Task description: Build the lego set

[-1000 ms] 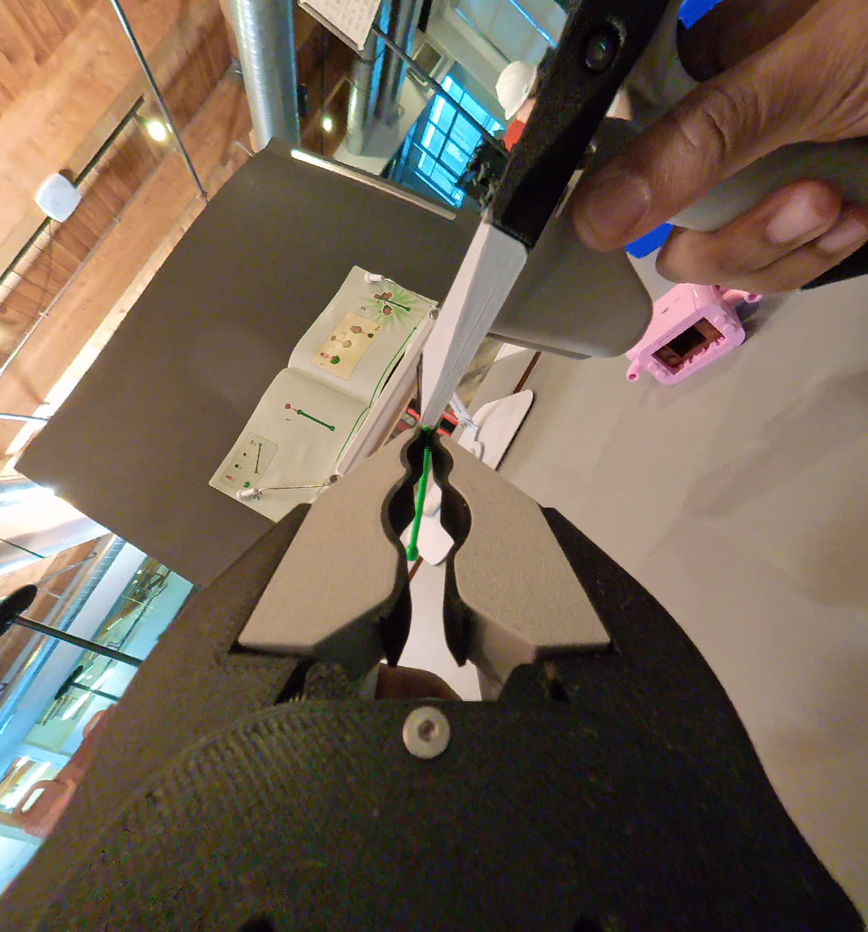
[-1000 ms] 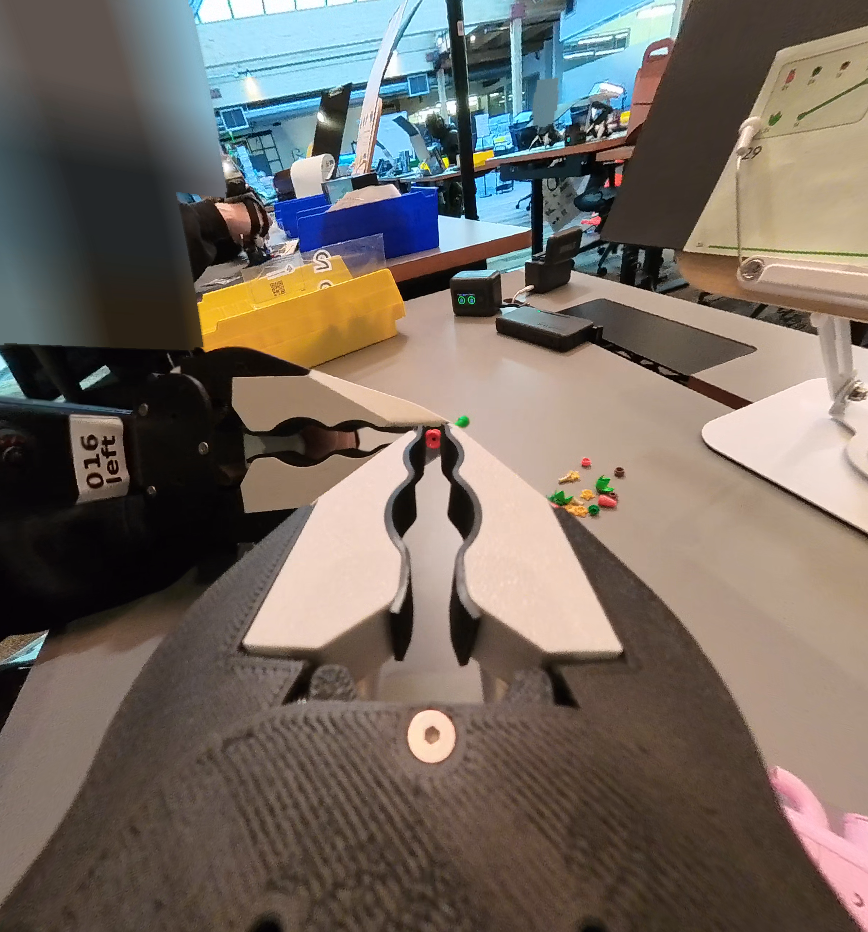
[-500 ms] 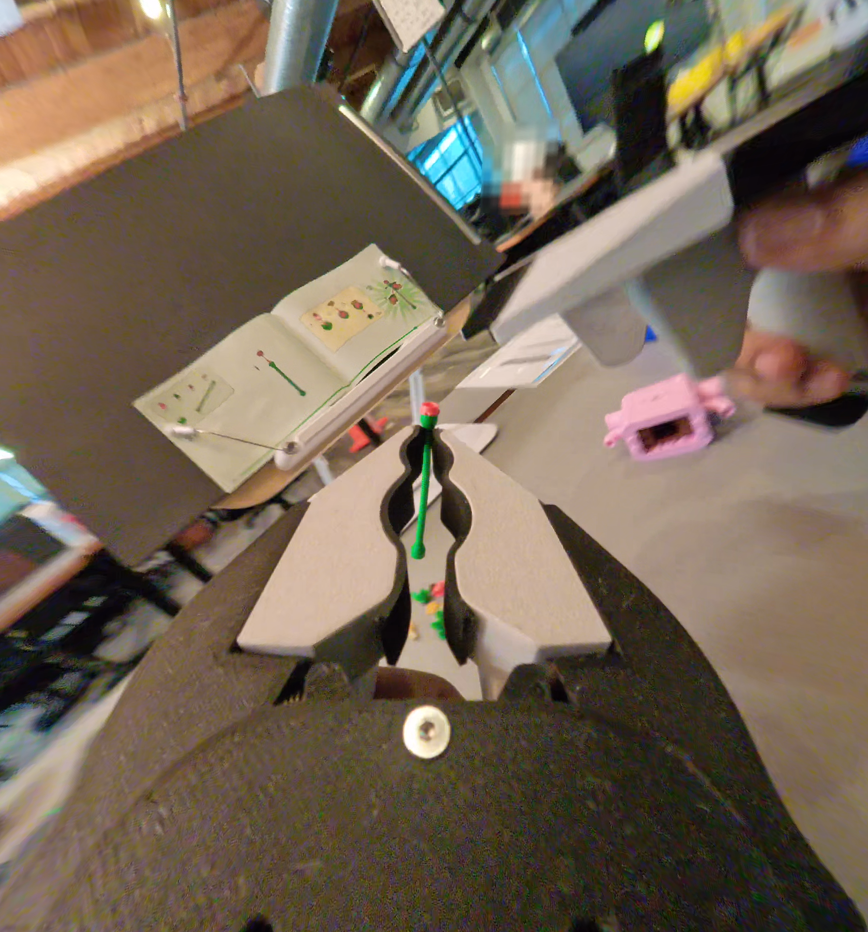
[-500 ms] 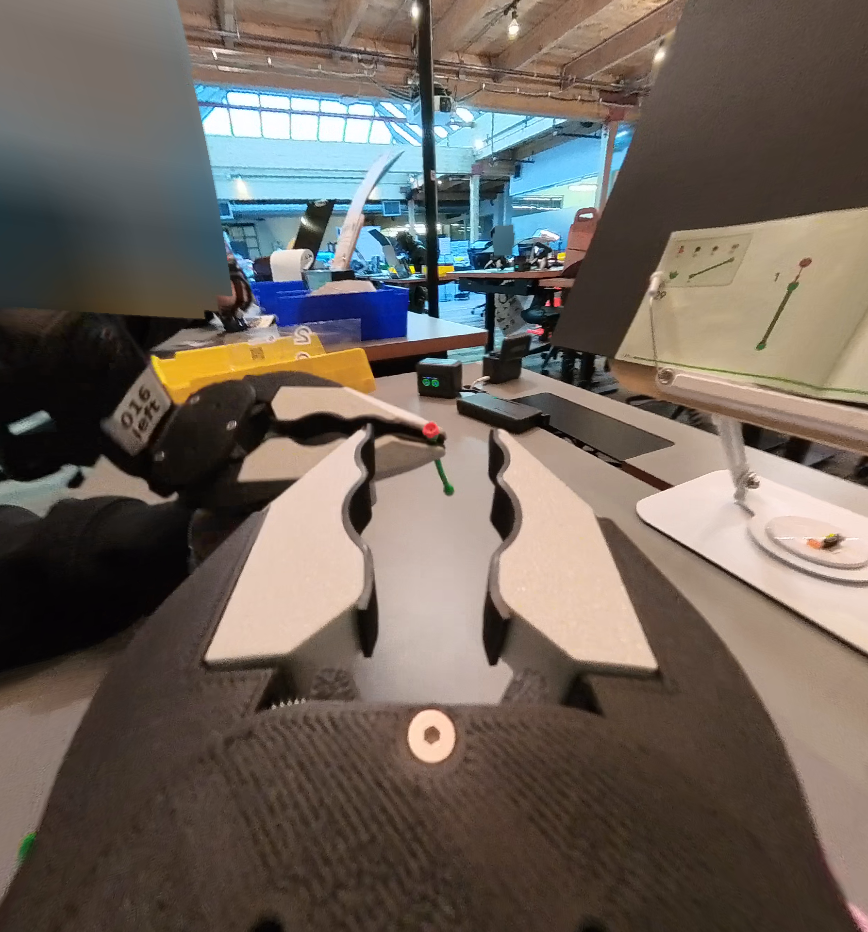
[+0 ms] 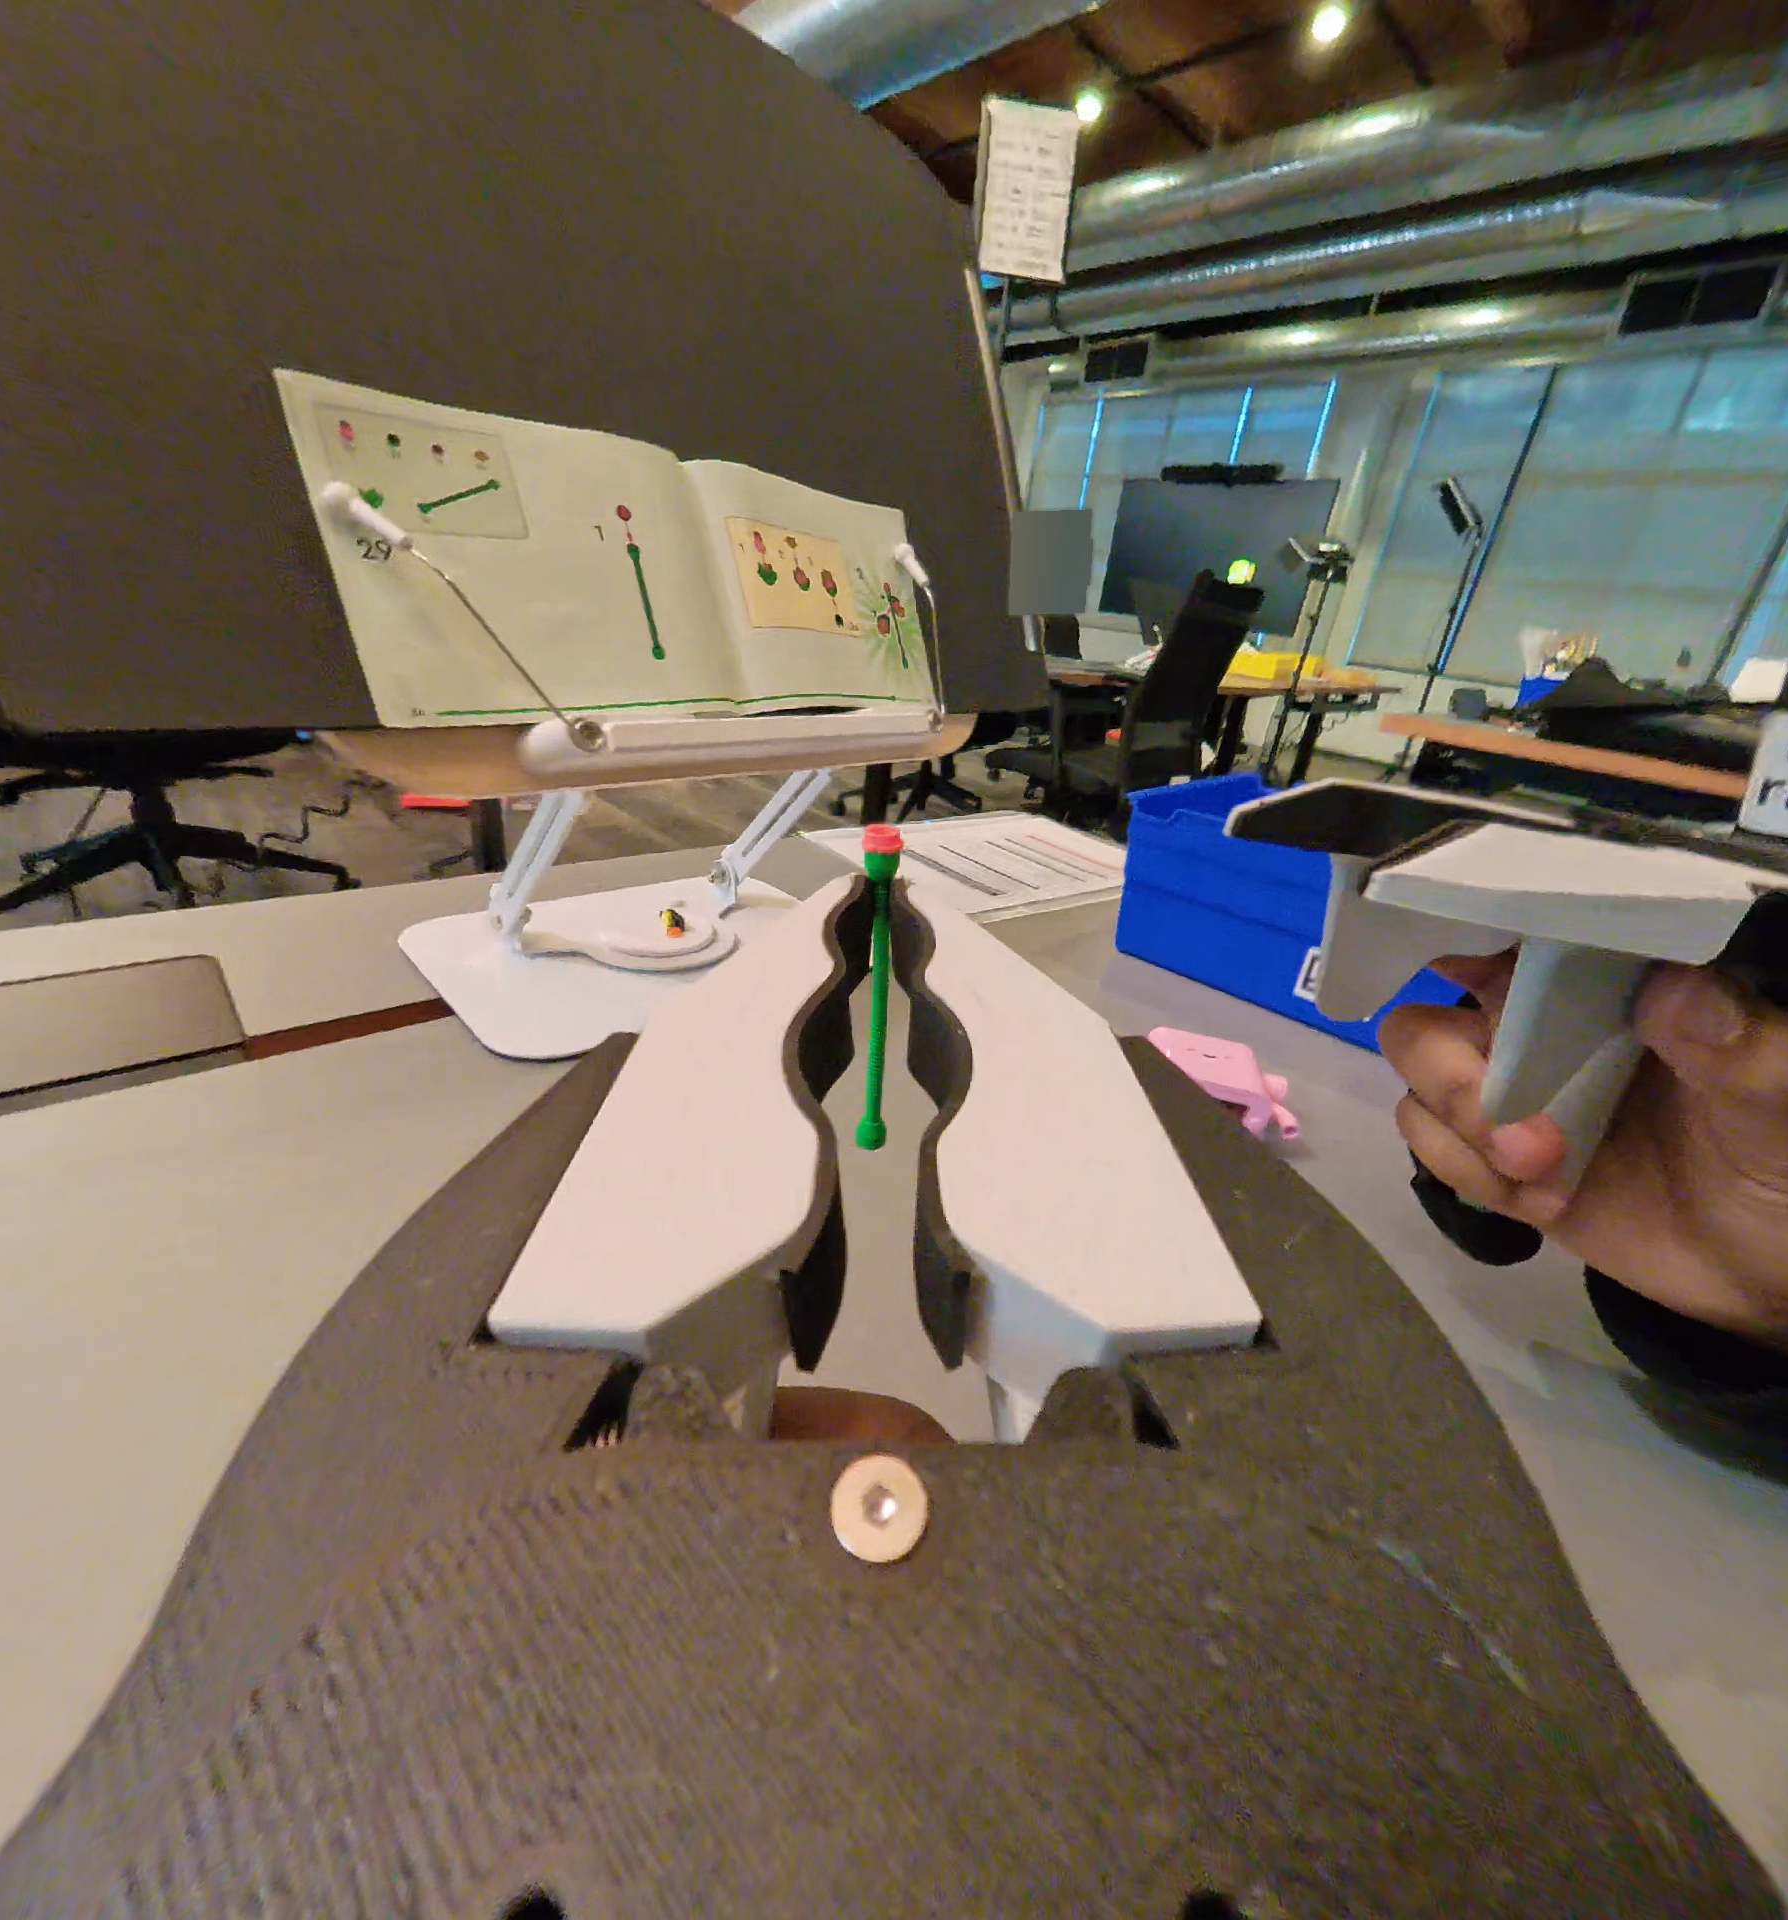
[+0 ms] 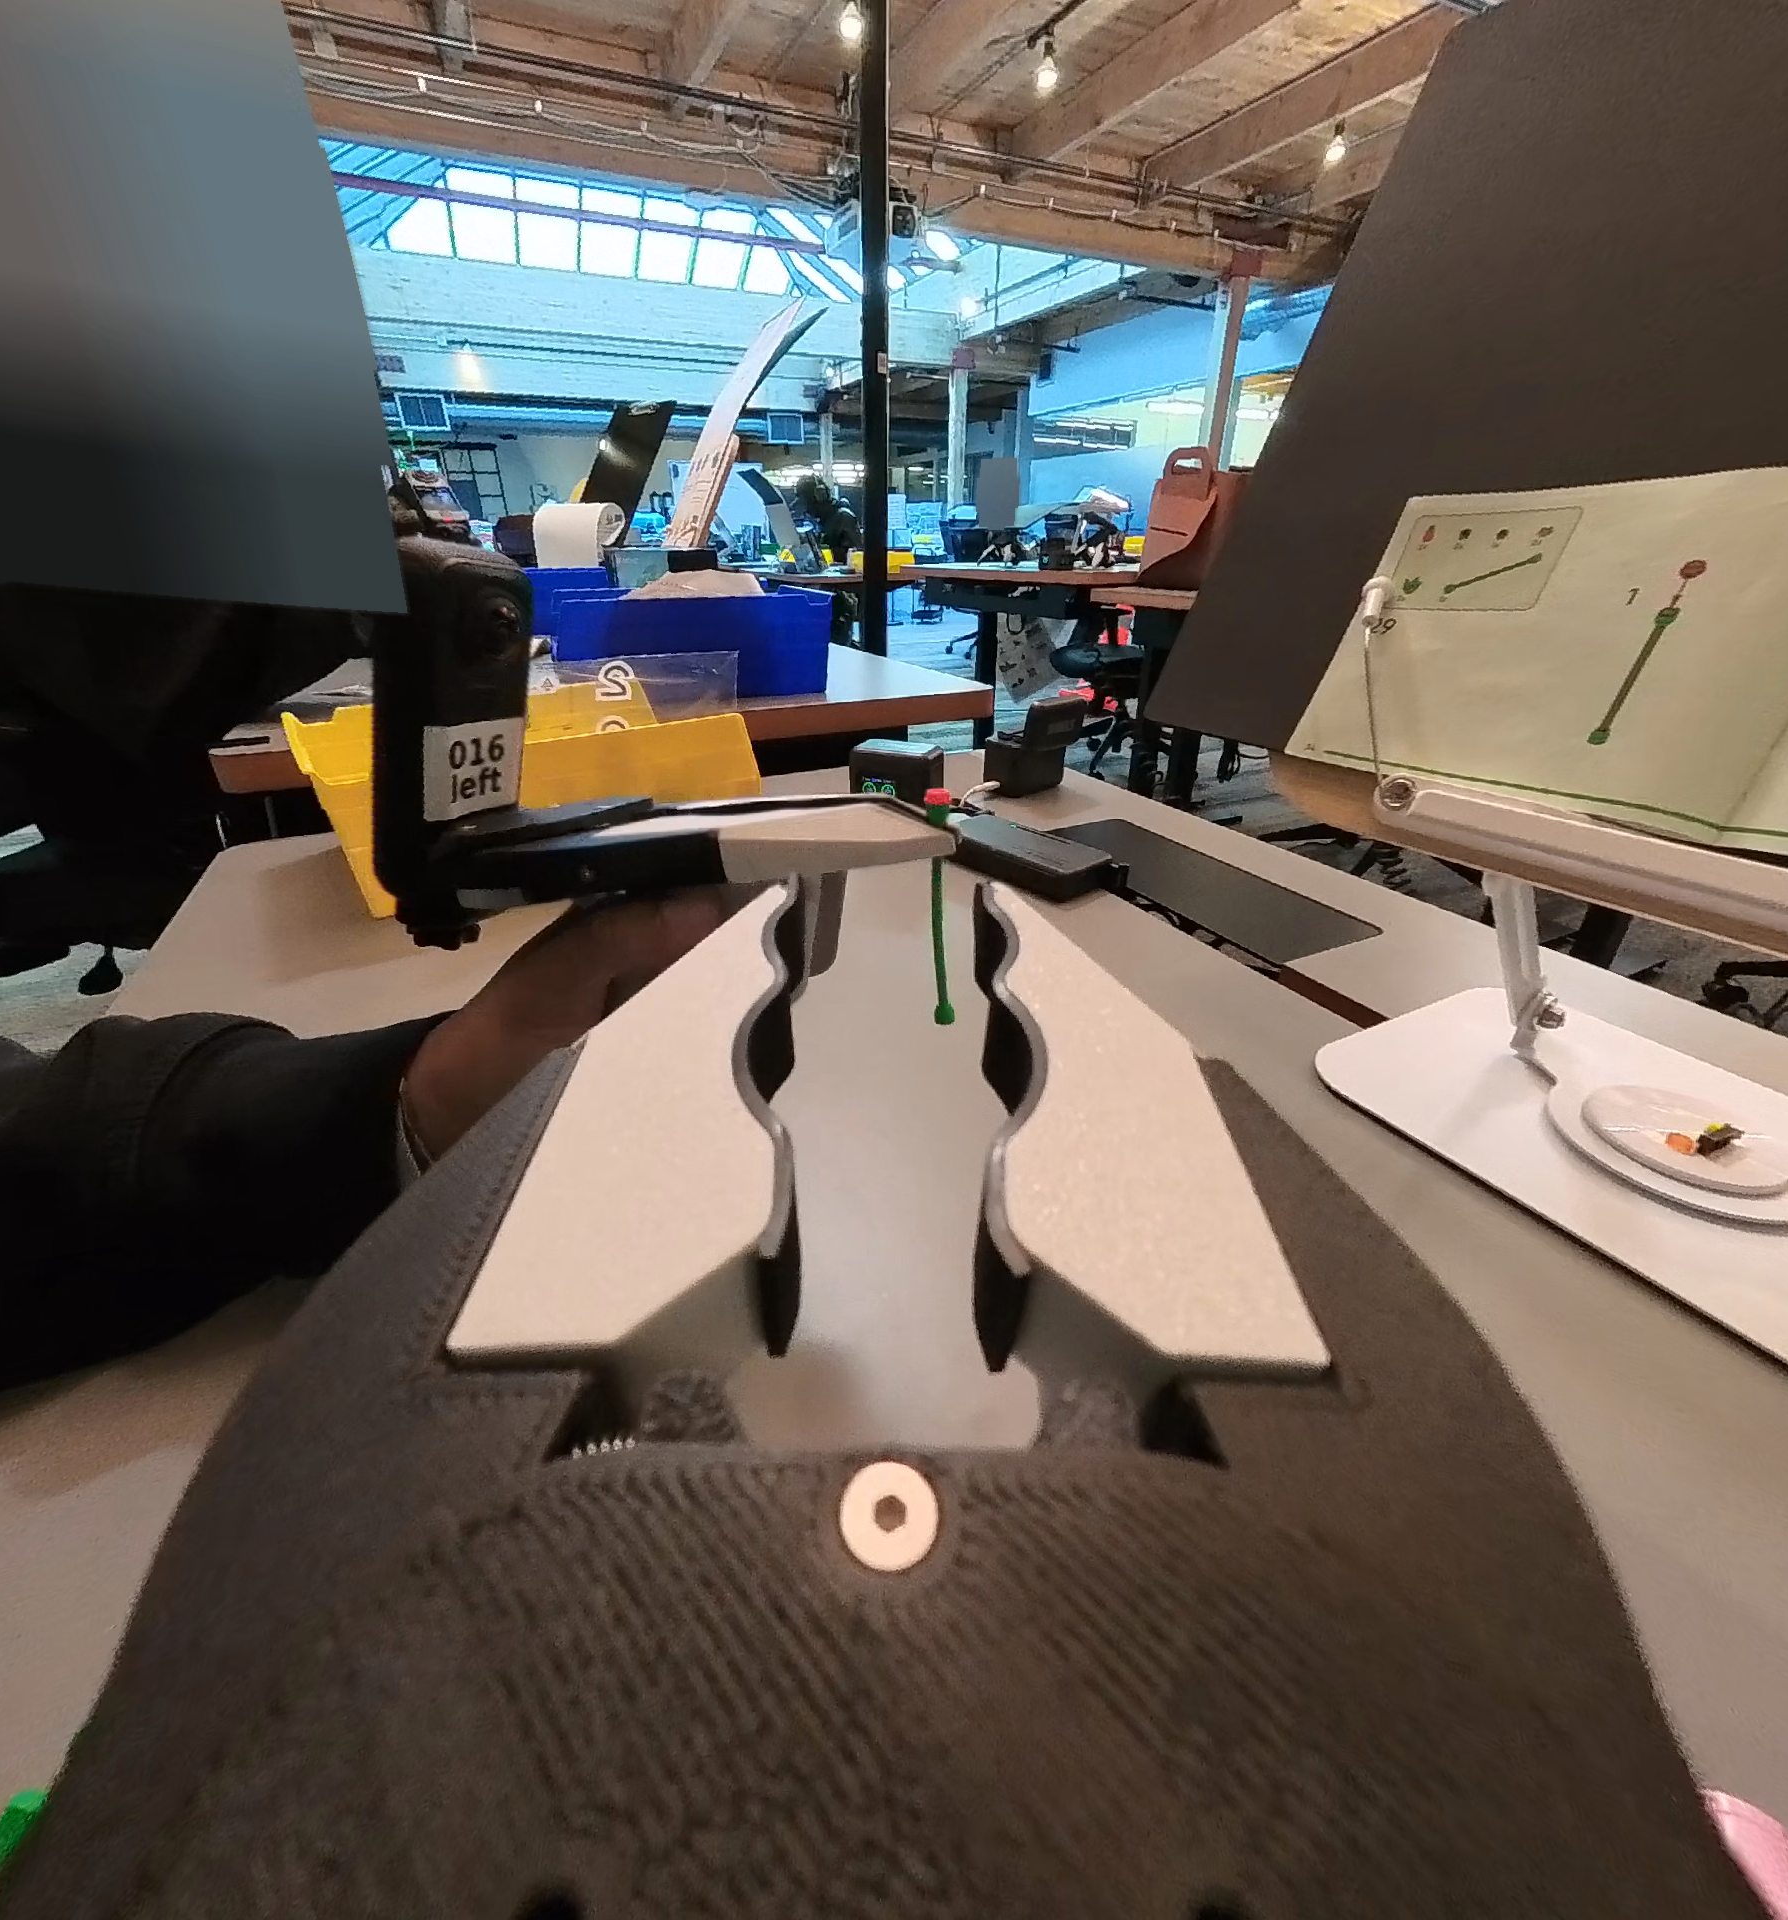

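My left gripper [image 5: 877,883] is shut on a thin green lego stem [image 5: 877,1018] near its top. A small red piece [image 5: 882,840] sits on the stem's upper end, just above the fingertips. In the right wrist view the left gripper [image 6: 911,831] is held level above the table, and the stem [image 6: 940,945] hangs straight down from it. My right gripper [image 6: 885,894] is open and empty, its fingers on either side of the stem but nearer the camera. It shows at the right of the left wrist view [image 5: 1492,883], held in a hand.
An open instruction booklet [image 5: 599,561] rests on a white stand [image 5: 516,997] with small pieces on its base [image 6: 1700,1141]. A pink lego build [image 5: 1222,1075] and a blue bin [image 5: 1222,914] are to the right. A yellow bin [image 6: 641,758] and black devices [image 6: 1035,852] are behind. The left gripper's tips are roughly 7 cm from the right gripper's.
My right gripper was shut on the red piece at the stem's tip; it has opened and drawn back. My left gripper has turned level, so the stem now hangs vertical.
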A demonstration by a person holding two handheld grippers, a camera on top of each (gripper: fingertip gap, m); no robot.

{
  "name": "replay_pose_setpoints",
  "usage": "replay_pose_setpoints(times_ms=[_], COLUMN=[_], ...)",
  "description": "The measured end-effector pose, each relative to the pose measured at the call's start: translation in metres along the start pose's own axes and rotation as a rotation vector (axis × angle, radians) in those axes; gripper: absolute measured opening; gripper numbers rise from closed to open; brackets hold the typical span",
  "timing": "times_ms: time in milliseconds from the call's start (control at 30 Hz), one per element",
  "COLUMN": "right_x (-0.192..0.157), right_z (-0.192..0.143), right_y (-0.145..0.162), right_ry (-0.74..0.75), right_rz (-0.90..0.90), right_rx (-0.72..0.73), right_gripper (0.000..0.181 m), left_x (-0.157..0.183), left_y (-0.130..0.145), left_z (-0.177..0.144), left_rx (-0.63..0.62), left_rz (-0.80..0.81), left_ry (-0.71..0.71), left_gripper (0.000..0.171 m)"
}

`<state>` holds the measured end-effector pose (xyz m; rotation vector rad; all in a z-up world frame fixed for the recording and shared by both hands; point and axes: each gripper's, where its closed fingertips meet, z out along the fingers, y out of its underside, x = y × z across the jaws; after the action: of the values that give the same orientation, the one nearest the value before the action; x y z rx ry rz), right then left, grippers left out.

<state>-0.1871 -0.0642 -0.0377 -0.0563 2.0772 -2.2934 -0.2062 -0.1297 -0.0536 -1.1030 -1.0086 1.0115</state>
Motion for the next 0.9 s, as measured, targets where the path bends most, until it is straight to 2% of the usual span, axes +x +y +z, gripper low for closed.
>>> replay_pose_setpoints(times_ms=[100, 233, 433, 667, 733, 900], right_x=[0.000, 0.007, 0.006, 0.002, -0.001, -0.005], right_z=[0.001, 0.001, 0.005, 0.011, 0.012, 0.013], right_y=[0.002, 0.010, 0.023, 0.041, 0.045, 0.046], right_ry=[0.001, 0.049, 0.067, 0.086, 0.069, 0.056], right_rz=[0.002, -0.066, -0.128, -0.227, -0.242, -0.266], right_rx=[-0.007, -0.063, -0.130, -0.233, -0.250, -0.257], right_gripper=[0.031, 0.029, 0.028, 0.012, 0.000, 0.000], left_x=[-0.006, -0.014, -0.010, -0.013, -0.012, -0.010], left_y=[0.001, 0.011, 0.018, 0.013, 0.014, 0.015], left_z=[-0.001, 0.001, 0.005, 0.002, 0.003, 0.004], left_rx=[0.000, -0.051, -0.091, -0.071, -0.076, -0.080], left_rz=[-0.045, -0.019, -0.003, 0.029, 0.036, 0.060], left_ry=[-0.012, -0.063, -0.050, -0.064, -0.063, -0.059], left_gripper=[0.000, 0.000, 0.000, 0.000, 0.000, 0.000])
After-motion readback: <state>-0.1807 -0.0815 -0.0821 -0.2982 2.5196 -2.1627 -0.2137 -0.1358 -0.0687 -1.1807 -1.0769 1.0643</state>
